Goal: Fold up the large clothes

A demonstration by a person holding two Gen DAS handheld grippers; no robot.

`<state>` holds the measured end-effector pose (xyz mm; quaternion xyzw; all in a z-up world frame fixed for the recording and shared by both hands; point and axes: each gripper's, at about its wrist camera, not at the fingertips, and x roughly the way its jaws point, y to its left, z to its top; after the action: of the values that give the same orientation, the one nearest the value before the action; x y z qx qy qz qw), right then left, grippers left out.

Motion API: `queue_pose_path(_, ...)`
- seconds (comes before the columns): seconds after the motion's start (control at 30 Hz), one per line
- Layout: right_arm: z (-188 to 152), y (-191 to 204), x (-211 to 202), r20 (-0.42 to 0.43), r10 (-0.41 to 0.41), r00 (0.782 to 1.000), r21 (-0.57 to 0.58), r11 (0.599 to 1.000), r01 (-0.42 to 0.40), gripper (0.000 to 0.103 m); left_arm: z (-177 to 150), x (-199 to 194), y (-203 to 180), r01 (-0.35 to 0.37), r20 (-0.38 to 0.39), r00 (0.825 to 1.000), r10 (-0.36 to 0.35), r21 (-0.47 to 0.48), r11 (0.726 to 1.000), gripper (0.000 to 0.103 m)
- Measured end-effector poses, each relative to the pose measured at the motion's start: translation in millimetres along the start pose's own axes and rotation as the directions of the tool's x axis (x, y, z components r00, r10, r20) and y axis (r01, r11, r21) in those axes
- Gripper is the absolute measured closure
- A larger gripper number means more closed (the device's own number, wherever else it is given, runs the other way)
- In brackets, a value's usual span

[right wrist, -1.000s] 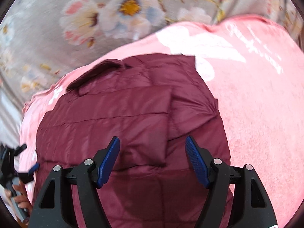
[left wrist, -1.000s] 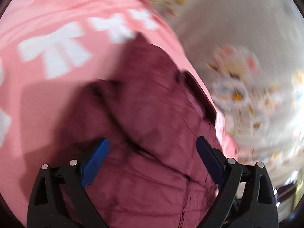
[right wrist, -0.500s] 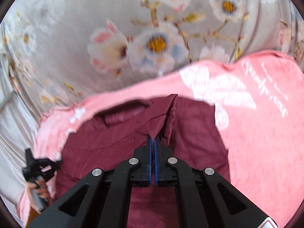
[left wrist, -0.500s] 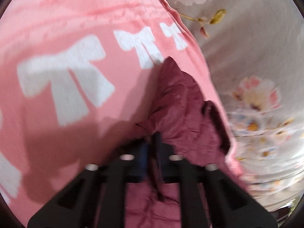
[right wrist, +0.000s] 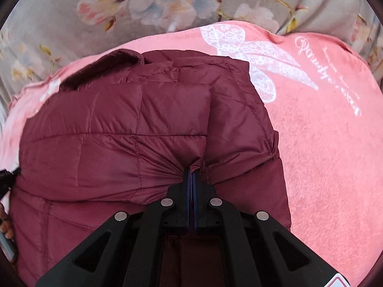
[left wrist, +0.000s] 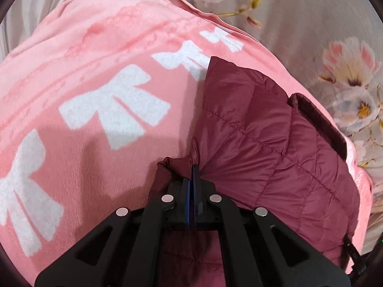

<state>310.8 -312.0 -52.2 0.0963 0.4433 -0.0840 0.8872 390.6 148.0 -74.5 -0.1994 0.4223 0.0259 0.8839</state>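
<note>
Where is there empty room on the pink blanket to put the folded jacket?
Free: the pink blanket right of the maroon jacket, and the white bows patch on its other side. Crowded: the middle, under the jacket.

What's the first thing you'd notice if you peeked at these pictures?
A puffy dark red jacket lies folded in the middle of a pink blanket with big white bows. Both black grippers, left and right, pinch its fabric shut. A grey flowery sheet spreads behind the blanket.
</note>
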Motion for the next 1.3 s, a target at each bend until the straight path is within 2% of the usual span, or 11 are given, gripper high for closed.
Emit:
queue_pose_path(0.2,0,0,-2,-0.002,0.001,1.0,-0.018,1.0,-0.001,0.1,-1,3,-13,-0.067,0.021,0.998,0.066,0.081,0.994,0.1)
queue_pose_path(0.27,1,-4,-12,0.001,-0.013,1.0,-0.007,1.0,0.013,0.093,-3,-3,-16,-0.089,0.022,0.996,0.087,0.116,0.989,0.096)
queue_pose_path(0.3,0,-8,-23,0.02,-0.031,0.999,0.013,0.999,0.03,0.08,-3,-8,-18,-0.104,0.028,0.995,0.101,0.137,0.985,0.094)
queue_pose_path(0.33,-1,-11,-36,0.049,-0.046,0.998,0.034,0.998,0.044,0.068,-4,-19,-20,-0.124,0.046,0.992,0.118,0.163,0.979,0.087)
queue_pose_path(0.37,-1,-13,-45,0.069,-0.046,0.997,0.046,0.998,0.043,0.065,-5,-32,-23,-0.142,0.073,0.989,0.131,0.182,0.973,0.074)
queue_pose_path(0.4,-2,-12,-58,0.096,-0.036,0.995,0.057,0.998,0.03,0.064,-6,-51,-27,-0.15,0.114,0.985,0.128,0.204,0.967,0.07)
queue_pose_path(0.47,0,1,-76,0.128,0.013,0.992,0.047,0.999,-0.019,0.064,-7,-75,-38,-0.133,0.156,0.983,0.096,0.243,0.961,0.069)
queue_pose_path(0.53,3,34,-87,0.136,0.081,0.987,-0.017,0.997,-0.079,0.073,-6,-95,-60,-0.07,0.164,0.986,0.025,0.279,0.958,0.069)
queue_pose_path(0.67,7,95,-80,0.097,0.175,0.98,-0.134,0.978,-0.161,0.089,-14,-91,-110,0.085,0.062,0.992,-0.111,0.327,0.941,0.069)
queue_pose_path(0.9,-4,133,-19,-0.032,0.155,0.987,-0.184,0.97,-0.158,0.094,-49,-21,-146,0.055,-0.068,0.997,-0.031,0.394,0.917,0.07)
queue_pose_path(1.3,-34,136,-11,-0.058,0.142,0.988,-0.218,0.964,-0.152,0.097,-82,-13,-132,0.02,-0.046,0.999,0.001,0.446,0.895,0.072)
